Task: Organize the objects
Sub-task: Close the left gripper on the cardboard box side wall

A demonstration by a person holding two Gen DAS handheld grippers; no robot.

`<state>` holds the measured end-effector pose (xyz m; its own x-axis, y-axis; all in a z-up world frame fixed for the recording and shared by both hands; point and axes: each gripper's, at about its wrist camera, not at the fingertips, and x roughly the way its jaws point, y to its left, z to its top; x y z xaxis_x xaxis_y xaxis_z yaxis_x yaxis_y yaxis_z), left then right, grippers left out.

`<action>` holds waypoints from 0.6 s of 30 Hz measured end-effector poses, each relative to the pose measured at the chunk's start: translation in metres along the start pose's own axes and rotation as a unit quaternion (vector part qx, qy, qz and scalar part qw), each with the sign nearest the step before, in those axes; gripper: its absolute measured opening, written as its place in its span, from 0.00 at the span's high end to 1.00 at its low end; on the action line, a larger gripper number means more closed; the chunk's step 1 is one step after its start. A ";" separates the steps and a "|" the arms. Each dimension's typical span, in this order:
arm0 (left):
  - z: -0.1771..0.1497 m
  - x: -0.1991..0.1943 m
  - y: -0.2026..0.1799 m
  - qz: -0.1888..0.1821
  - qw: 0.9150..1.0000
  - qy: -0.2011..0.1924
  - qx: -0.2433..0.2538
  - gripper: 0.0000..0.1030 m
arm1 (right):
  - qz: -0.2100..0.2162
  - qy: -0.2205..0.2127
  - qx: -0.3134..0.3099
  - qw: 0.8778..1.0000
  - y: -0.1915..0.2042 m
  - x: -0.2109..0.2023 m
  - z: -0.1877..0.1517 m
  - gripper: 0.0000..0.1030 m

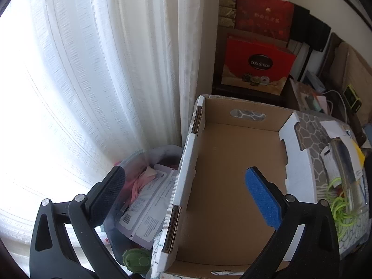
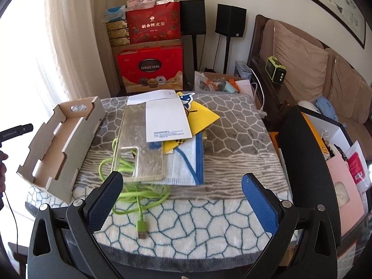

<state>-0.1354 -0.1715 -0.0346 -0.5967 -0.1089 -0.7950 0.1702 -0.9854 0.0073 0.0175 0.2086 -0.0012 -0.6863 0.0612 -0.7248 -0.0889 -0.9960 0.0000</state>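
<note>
An empty cardboard tray (image 1: 223, 176) (image 2: 58, 144) sits on the left side of a patterned blanket (image 2: 209, 220). To its right lies a pile: a clear phone case (image 2: 139, 144), a lime green USB cable (image 2: 137, 195), a white paper (image 2: 166, 121), a yellow sheet (image 2: 204, 116) and a face mask (image 2: 186, 165). My left gripper (image 1: 183, 197) hangs open over the tray's left wall, holding nothing. My right gripper (image 2: 181, 197) is open just in front of the pile, its left finger (image 2: 104, 200) near the cable.
A clear bin (image 1: 144, 200) of papers and a green lid (image 1: 137, 261) stands between the tray and the white curtain (image 1: 93, 81). Red gift boxes (image 2: 151, 69) and black speakers (image 2: 230, 21) stand behind. A sofa (image 2: 325, 76) and a black shelf (image 2: 309, 158) are to the right.
</note>
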 end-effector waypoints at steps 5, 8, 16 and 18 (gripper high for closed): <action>0.007 0.026 -0.001 -0.009 1.000 0.022 0.012 0.01 | -0.003 0.005 0.002 1.000 0.003 0.012 0.013 0.00; 0.008 0.041 0.000 -0.004 0.999 0.039 0.022 0.14 | -0.006 0.006 0.001 1.000 0.004 0.016 0.018 0.00; 0.010 0.068 0.001 -0.032 0.995 0.089 0.030 0.61 | -0.004 0.019 -0.004 1.000 0.005 0.035 0.029 0.00; 0.010 0.074 0.001 -0.040 0.993 0.105 0.028 0.80 | -0.003 0.022 -0.002 1.000 0.004 0.039 0.032 0.00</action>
<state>-0.1867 -0.1820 -0.0872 -0.4293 -0.0056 -0.9032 0.0809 -0.9962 -0.0323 -0.0328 0.2089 -0.0080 -0.6526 0.0646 -0.7550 -0.0897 -0.9959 -0.0078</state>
